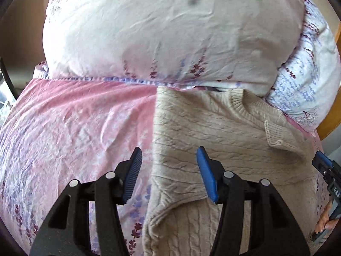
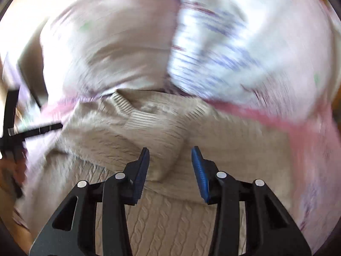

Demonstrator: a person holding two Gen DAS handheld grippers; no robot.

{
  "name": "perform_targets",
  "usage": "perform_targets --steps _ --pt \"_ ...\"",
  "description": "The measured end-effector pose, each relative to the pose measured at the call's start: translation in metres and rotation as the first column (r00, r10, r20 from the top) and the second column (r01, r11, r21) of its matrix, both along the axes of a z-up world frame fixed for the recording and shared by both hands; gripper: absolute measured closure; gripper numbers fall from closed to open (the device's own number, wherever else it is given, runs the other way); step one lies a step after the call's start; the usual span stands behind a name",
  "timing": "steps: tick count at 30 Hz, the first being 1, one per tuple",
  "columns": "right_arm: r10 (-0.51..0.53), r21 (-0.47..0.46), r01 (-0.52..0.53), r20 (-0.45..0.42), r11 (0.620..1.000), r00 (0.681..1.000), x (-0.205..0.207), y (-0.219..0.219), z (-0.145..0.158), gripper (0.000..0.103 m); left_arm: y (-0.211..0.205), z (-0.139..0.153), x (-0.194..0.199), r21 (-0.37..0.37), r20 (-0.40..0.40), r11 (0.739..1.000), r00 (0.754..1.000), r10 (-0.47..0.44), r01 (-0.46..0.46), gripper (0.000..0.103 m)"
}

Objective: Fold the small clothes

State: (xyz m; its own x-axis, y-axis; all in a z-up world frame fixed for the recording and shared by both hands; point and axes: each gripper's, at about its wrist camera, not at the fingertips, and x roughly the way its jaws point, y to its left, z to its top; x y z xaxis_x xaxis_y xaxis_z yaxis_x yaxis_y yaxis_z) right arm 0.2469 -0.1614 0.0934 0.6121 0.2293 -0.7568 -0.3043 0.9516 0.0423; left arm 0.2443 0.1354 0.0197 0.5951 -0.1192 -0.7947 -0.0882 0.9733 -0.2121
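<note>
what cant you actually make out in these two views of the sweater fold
- Sweater hem and lower body: cut off by the bottom edge and hidden behind the left gripper in the left wrist view.
- Pillow print and bedsheet: smeared by motion blur in the right wrist view.
- Right gripper: jaws apart, but whether the sleeve fold between them touches a pad is unclear.
- Dark object at the left edge, right wrist view: blurred, cropped, unidentifiable.
</note>
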Motion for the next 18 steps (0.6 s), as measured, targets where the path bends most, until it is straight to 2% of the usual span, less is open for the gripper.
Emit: perform_targets --steps 3,6,7,8,9,11,13,15,17,18 --pt "0.135 -0.192 -0.12 0.069 0.974 0.988 -0.003 0.051 -0.006 0.059 0.002 -0.014 0.008 0.015 -0.05 1.0 0.999 0.014 -0.013 0.05" --pt "0.199 -0.34 -0.167 0.06 0.926 0.978 0.005 0.083 -0.023 0.058 0.001 -0.02 0.011 0.007 -0.061 1.0 0.998 0.017 -0.017 0.052" --pt "0.199 -0.36 -0.171 0.04 0.917 0.979 0.009 0.087 -0.03 0.067 0.001 -0.02 0.012 0.008 -0.062 1.0 0.998 0.014 -0.013 0.053" --pt "0.189 -0.362 -0.167 0.027 0.917 0.982 0.015 0.088 -0.036 0.098 0.001 -0.02 0.012 0.001 -0.062 1.0 0.998 0.011 -0.011 0.055" --pt "0.173 -0.337 -0.157 0.017 0.928 0.985 0.02 0.083 -0.037 0.097 0.001 -0.02 0.012 -0.009 -0.063 1.0 0.998 0.009 -0.009 0.058" --pt "0.081 -0.175 -0.072 0.043 0.982 0.996 0.023 0.055 -0.026 0.097 0.0 -0.02 0.013 -0.026 -0.063 1.0 0.998 0.003 -0.004 0.06" --pt "-0.053 -0.026 0.055 0.078 0.998 0.996 0.02 0.02 -0.01 0.097 -0.002 -0.021 0.013 -0.035 -0.058 0.999 0.998 -0.004 0.002 0.06" --pt "-0.202 0.176 0.192 0.041 0.966 0.979 0.013 -0.033 -0.002 0.097 0.0 -0.021 0.012 -0.049 -0.052 0.999 0.999 -0.005 0.002 0.06" --pt "-0.299 0.311 0.309 -0.082 0.899 0.951 0.007 -0.083 -0.013 0.096 0.002 -0.021 0.013 -0.073 -0.047 0.997 0.999 -0.005 0.001 0.06" --pt "-0.312 0.356 0.343 -0.145 0.869 0.939 0.008 -0.101 -0.022 0.094 0.004 -0.021 0.013 -0.095 -0.046 0.995 0.999 -0.005 0.001 0.06"
